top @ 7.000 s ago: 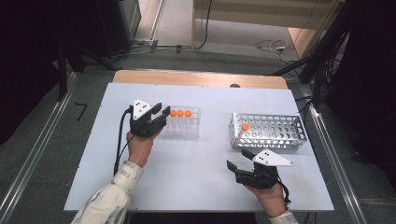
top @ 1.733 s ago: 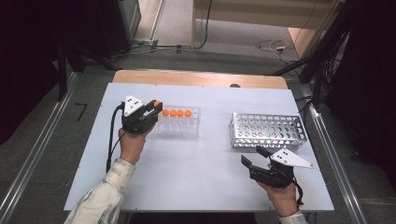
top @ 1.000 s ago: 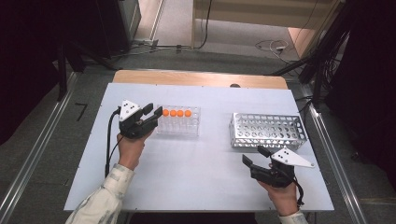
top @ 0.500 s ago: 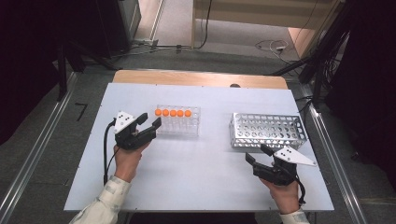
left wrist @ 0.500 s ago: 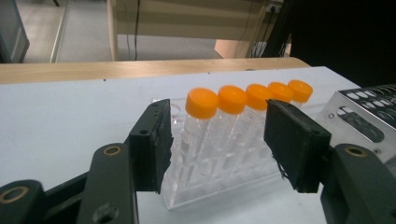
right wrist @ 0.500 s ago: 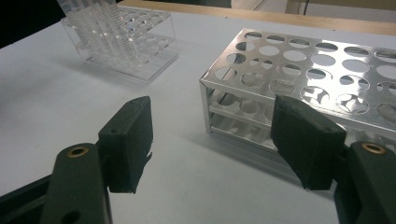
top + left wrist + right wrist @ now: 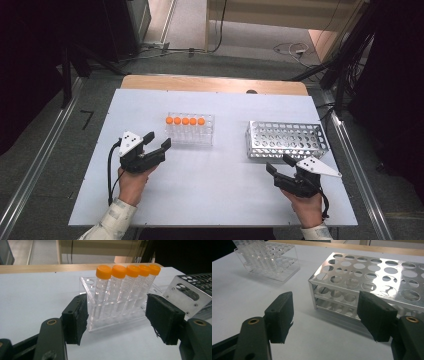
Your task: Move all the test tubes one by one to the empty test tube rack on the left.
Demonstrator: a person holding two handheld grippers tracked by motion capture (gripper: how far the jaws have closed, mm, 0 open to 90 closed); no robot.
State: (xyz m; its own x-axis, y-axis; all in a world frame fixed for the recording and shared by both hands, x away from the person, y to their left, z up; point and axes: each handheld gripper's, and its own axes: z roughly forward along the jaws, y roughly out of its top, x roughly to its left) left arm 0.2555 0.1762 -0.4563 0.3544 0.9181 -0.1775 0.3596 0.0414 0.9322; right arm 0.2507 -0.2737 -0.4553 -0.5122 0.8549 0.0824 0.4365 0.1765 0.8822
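A clear plastic rack (image 7: 190,131) stands mid-table with several orange-capped tubes (image 7: 185,120) upright in its back row. My left gripper (image 7: 157,140) is open a little in front and to the left of it, holding nothing. In the left gripper view the tubes (image 7: 125,287) stand in the clear rack (image 7: 112,320) between my open left gripper's (image 7: 116,317) jaws, farther off. A perforated metal rack (image 7: 287,140) sits to the right with nothing in its holes. My right gripper (image 7: 278,163) is open just in front of it. In the right gripper view the metal rack (image 7: 372,277) lies beyond my open right gripper (image 7: 325,315).
The white table top (image 7: 215,190) ends at a wooden strip (image 7: 210,83) at the back. Cables trail on the floor beyond it. The clear rack (image 7: 269,260) appears at the upper left of the right gripper view, and the metal rack's corner (image 7: 192,295) at the right of the left gripper view.
My left gripper set an orange-capped tube into the clear rack, opened and drew back toward the person. The metal rack's tube from the oldest frame is gone. The right gripper shifted only slightly.
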